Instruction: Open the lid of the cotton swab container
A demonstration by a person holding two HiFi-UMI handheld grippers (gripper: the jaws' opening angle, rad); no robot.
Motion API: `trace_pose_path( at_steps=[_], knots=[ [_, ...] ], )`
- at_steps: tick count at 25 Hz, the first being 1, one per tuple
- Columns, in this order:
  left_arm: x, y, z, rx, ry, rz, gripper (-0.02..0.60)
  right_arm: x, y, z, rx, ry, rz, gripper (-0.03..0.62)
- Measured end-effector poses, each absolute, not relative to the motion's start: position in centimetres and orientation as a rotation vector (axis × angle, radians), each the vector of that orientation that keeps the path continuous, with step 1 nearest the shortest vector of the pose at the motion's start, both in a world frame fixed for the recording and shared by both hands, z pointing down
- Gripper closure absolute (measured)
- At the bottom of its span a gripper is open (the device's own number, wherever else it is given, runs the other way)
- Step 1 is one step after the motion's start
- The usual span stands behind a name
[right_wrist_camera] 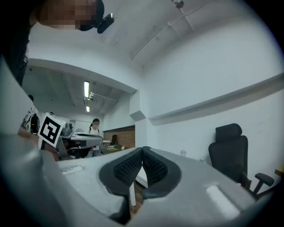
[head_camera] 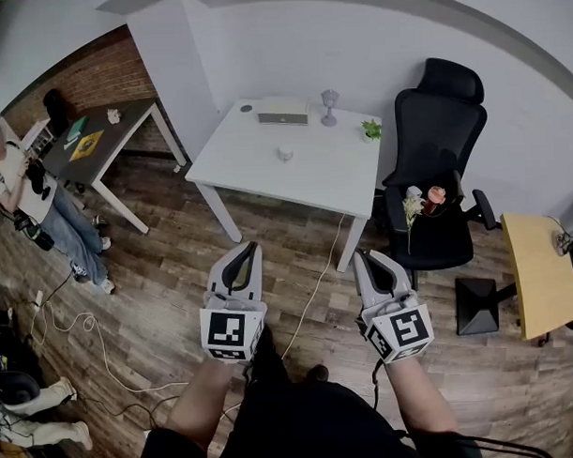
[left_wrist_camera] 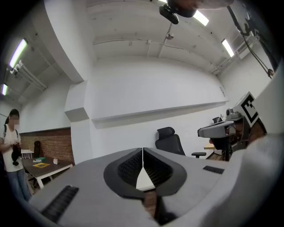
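An office — white worktop (head_camera: 294,167), black swivel chair (head_camera: 439,162), wood floor (head_camera: 158,303) (cables trailing), brick wall (head_camera: 84,80).

Legible words, numbers, brands: we find none. Coded signs: one black-and-white square marker (head_camera: 229,331) on the cube of the left gripper (head_camera: 249,248); a second marker (head_camera: 408,326) on the right gripper (head_camera: 362,256). Yellow sheet (head_camera: 87,146) on the dark table (head_camera: 123,121): we cannot read its print.
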State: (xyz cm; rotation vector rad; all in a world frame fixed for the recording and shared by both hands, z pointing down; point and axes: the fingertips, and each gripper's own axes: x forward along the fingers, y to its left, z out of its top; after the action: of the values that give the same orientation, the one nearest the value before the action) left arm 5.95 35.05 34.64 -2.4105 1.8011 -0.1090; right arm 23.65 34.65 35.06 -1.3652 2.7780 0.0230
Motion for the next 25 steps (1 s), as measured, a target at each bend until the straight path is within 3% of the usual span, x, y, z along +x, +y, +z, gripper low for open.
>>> trace_pose_path(
  at_steps=[15, 17, 19, 20, 25],
  knots=[
    [3.2, 36.8, 35.0, -2.448, 1.779, -0.063, 0.577, 21.2, 35.7, 35.1, -1.330, 2.751, 0.011, 0.592],
    [3.0, 36.9, 35.0, -2.490, 1.736, -0.017, 0.566, 20.2, 35.6, 35.2, -1.302, 2.769, 0.008, 0.531],
    [2.5, 36.1, 35.4, -2.523, 1.719, -0.022, 0.403, 19.4, 35.1, 35.2, -1.293, 2.781, 0.023, 0.456],
    [2.1, 35.6, 35.9, -2.540, 1.718, -0.038, 0.349, 19.0, 34.8, 35.2, -1.296, 2.785, 0.034, 0.440],
    [-0.7, 32.9, 37.9, -2.600, 1.716, -0.093, 0.336, 16.4, 32.7, 35.8, -1.314, 2.803, 0.066, 0.401]
  ],
)
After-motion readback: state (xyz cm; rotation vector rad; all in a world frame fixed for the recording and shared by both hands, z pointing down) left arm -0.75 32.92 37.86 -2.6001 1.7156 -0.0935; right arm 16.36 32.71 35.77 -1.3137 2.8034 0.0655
